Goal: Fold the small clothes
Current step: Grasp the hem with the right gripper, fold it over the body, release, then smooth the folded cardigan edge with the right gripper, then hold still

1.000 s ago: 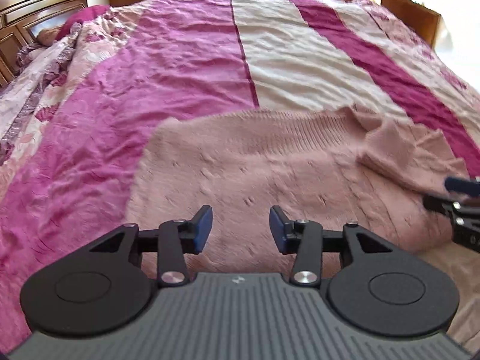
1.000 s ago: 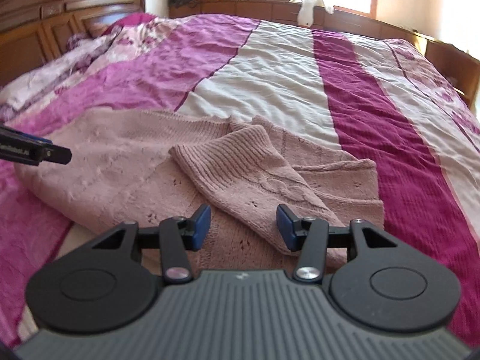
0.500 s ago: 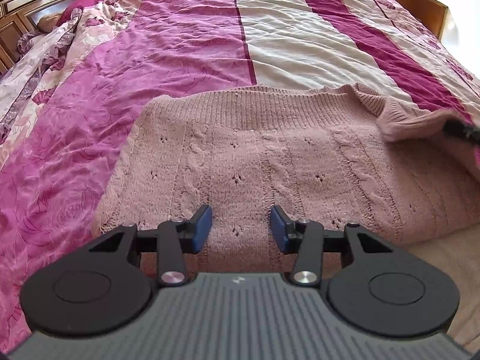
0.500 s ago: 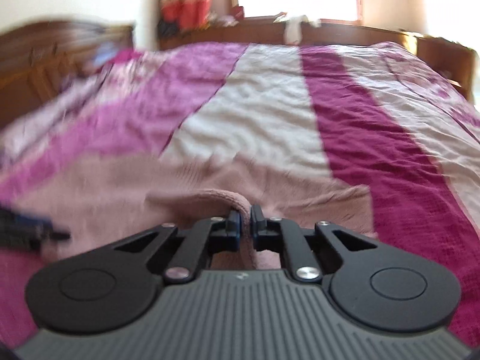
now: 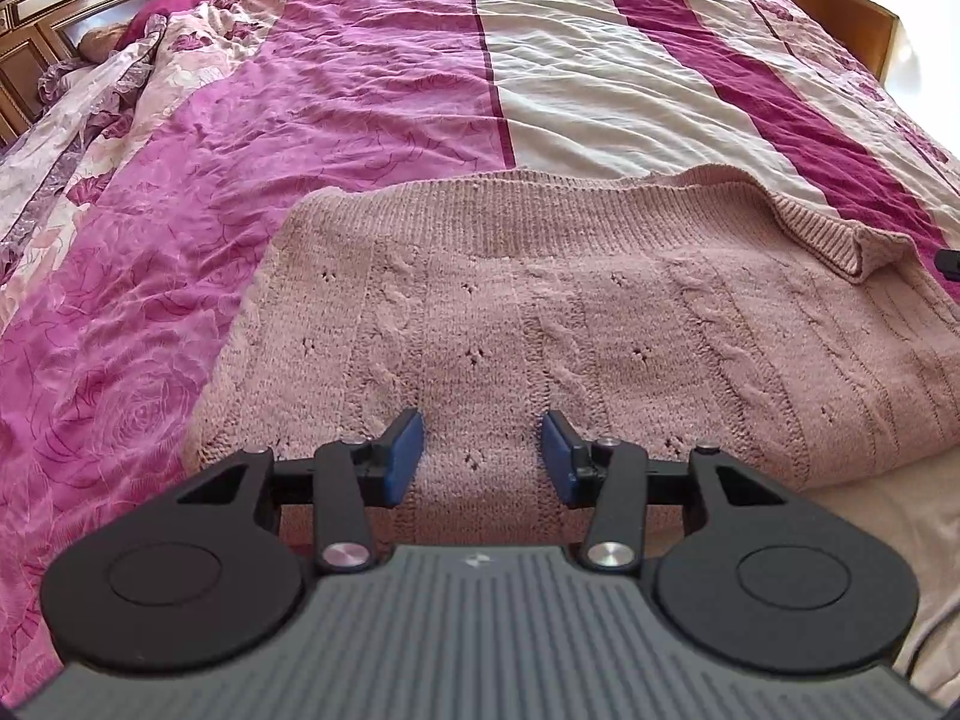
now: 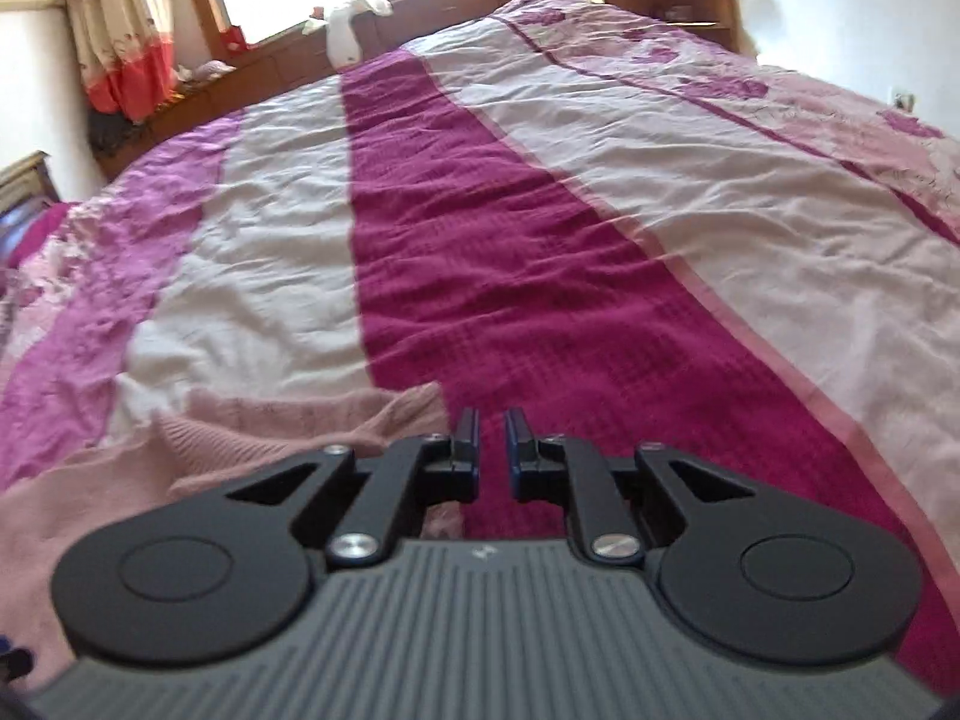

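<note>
Low in the left wrist view, the left gripper (image 5: 482, 456) hovers over the near hem of a pink cable-knit sweater (image 5: 570, 324), jaws wide apart, gripping nothing. The sweater lies flat across the frame's middle on a magenta-and-cream striped bedspread (image 5: 372, 90); its far right corner is flipped over. In the right wrist view, the right gripper (image 6: 492, 450) sits bottom centre, jaws nearly together with a narrow gap, nothing between them. A wooden headboard (image 5: 72, 6) fills the upper left.
</note>
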